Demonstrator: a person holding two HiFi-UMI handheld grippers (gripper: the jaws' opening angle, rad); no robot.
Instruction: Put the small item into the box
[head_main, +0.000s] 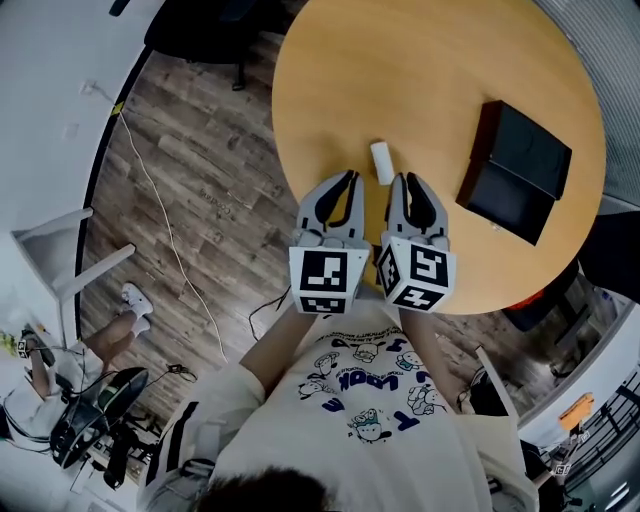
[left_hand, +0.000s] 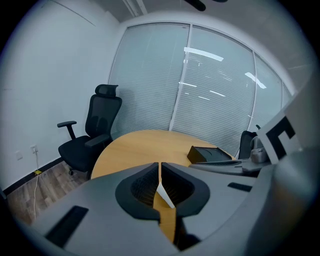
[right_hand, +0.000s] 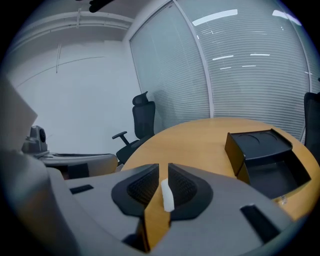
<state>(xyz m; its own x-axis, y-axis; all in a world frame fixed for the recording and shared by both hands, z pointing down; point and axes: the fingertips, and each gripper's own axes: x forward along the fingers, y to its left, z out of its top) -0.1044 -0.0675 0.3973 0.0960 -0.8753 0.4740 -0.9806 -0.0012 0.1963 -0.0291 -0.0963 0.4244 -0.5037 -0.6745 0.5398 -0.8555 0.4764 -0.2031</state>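
Small item: a stubby, white, rounded piece that lies flat on the bare round desk, just ahead of both sets of tongs and between them. It is not yet in any grip. On your left, the left tongs hover over the near edge of the desk with the jaws clenched to a thin slit and nothing held. Through that slit, in the left gripper view, you see only a white sliver of the item lying beyond. The item itself looks light and smooth, with a long axis that runs roughly away from you. Expect it to roll or skid sideways if you nudge one side first, and to squirt out if you pinch it near an end. Whether it is hard or soft, the pictures do not tell, so close gently. Take it across its short middle, one pad on each long flank, so the ribbed pads seat evenly. Just to its right, the right tongs are likewise drawn together and empty. In the right gripper view the item shows in line with their gap but past the tips, so these look the better placed to open and straddle it. Farther right, well apart from the item, the black box lies open with its lid folded back and its tray facing up. The tray is much wider than the item, so a low release should do.
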